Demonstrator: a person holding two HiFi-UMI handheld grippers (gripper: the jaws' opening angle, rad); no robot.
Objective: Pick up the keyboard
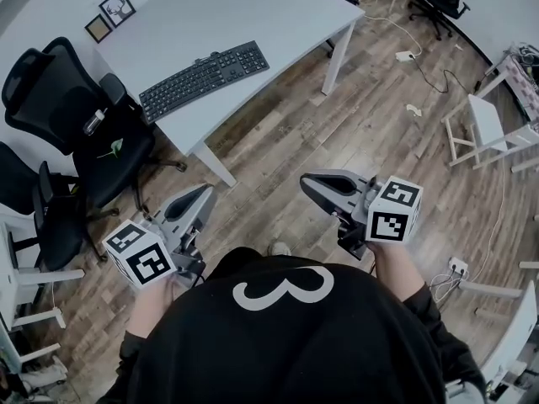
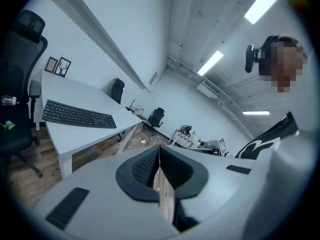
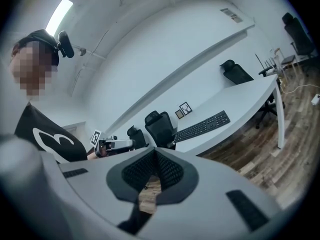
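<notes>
- We see the flat black computer keyboard [image 1: 204, 78] lying on the white desk [image 1: 253, 7], near its front edge.
- Our left gripper [image 1: 202, 194] has its jaws pressed together, with nothing between them.
- Our right gripper [image 1: 308, 183] is the same: closed and empty.
- Both hang above the wooden plank floor [image 1: 337, 133], well apart from the keyboard.

We see a flat black keyboard [image 1: 203, 78] on the plain white table [image 1: 278, 15]. Left of the table stands a black office chair [image 1: 50, 99]. Right of the table, the plank floor [image 1: 354, 133] is streaked brown and grey. Below the table, our light grey left gripper [image 1: 205, 194] and right gripper [image 1: 307, 182] carry cubes patterned in black and white squares.
</notes>
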